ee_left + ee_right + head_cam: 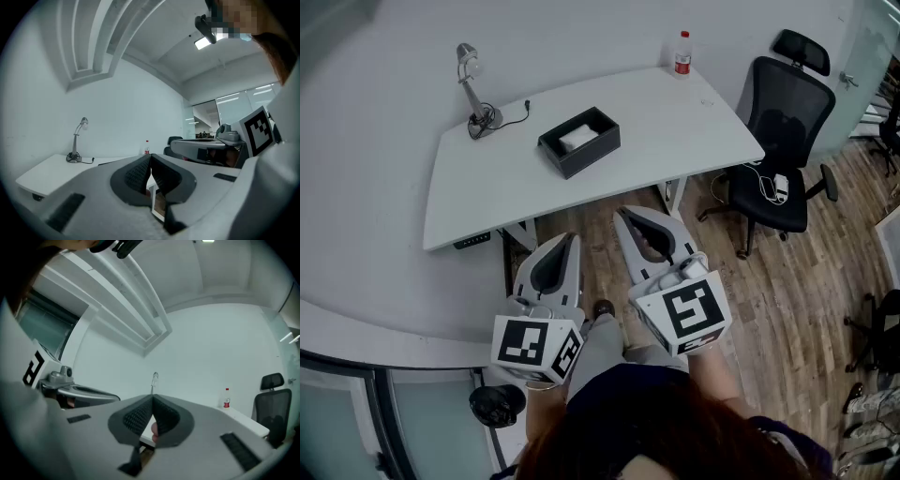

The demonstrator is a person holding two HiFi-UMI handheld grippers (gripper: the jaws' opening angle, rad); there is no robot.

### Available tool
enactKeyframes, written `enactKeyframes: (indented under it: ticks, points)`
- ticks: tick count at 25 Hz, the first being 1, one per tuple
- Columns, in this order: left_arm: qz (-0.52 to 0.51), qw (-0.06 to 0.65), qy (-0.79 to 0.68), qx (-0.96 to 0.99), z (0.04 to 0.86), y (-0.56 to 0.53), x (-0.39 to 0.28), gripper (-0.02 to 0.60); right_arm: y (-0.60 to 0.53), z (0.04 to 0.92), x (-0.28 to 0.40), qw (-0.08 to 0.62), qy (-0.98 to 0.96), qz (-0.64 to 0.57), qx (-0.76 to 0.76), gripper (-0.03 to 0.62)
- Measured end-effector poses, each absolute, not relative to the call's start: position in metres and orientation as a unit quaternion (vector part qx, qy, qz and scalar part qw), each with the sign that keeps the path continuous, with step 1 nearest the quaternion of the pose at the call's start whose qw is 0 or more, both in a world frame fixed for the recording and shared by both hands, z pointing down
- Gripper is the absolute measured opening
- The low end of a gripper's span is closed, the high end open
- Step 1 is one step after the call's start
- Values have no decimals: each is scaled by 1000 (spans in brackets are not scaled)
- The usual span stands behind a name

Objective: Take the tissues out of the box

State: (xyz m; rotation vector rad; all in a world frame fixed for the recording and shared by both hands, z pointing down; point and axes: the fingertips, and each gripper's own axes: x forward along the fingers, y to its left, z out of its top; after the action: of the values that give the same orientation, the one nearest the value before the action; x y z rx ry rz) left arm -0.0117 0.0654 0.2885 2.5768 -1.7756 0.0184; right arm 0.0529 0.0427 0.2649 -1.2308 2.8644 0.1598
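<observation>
A black open box (579,142) stands near the middle of the white desk (675,122), with white tissues (577,138) lying inside it. Both grippers hang over the wooden floor, on the near side of the desk's front edge and well short of the box. My left gripper (571,241) has its jaws together with nothing between them; in its own view the left gripper (150,157) points over the desk. My right gripper (627,215) is likewise shut and empty, and the right gripper (152,398) shows its tips meeting.
A desk lamp (474,92) with a cable stands at the desk's far left. A bottle with a red cap (682,53) is at the far edge. A black office chair (783,127) sits right of the desk. A second chair base (497,404) is near my left.
</observation>
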Motion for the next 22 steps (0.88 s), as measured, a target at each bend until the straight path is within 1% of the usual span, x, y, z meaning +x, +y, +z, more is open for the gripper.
enactKeyframes:
  ticks: [5,22]
  points:
    - [8,9,-569,822,291,56,-12,21,33,264,57,25,916,32,-399,17]
    - [8,23,-570,821,295,-13,-42,21,-33,273,20,-1,924,37,-381,17]
